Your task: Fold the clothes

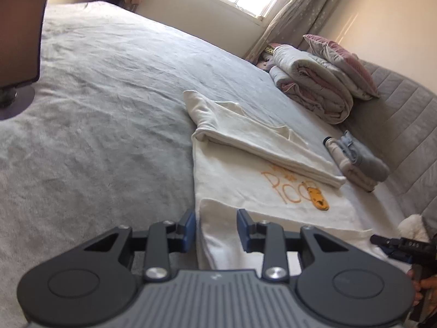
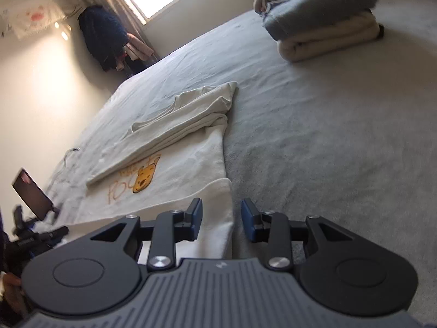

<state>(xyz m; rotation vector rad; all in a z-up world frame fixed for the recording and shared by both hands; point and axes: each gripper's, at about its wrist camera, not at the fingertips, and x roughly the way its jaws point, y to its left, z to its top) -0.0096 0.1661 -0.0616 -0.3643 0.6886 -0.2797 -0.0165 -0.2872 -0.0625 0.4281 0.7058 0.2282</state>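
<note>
A cream T-shirt (image 1: 245,180) with an orange print and a yellow bear (image 2: 142,180) lies on the grey bed. Its sleeve side is folded in over the middle, and its near hem is folded up in a flat band (image 1: 273,218). My left gripper (image 1: 217,229) hovers open over the band's left corner, pads apart and pressing nothing. My right gripper (image 2: 221,218) hovers open over the band's right corner (image 2: 218,205), also holding nothing. Each gripper shows at the edge of the other's view: the right gripper (image 1: 393,243) and the left gripper (image 2: 41,237).
A small stack of folded clothes (image 1: 357,161) (image 2: 322,22) sits beyond the shirt, near a padded grey headboard (image 1: 404,125). A rolled quilt and pillow (image 1: 314,84) lie further back. A dark screen on a stand (image 2: 31,194) stands on the bed by the shirt. Bare grey bedspread (image 1: 95,109) stretches to the left.
</note>
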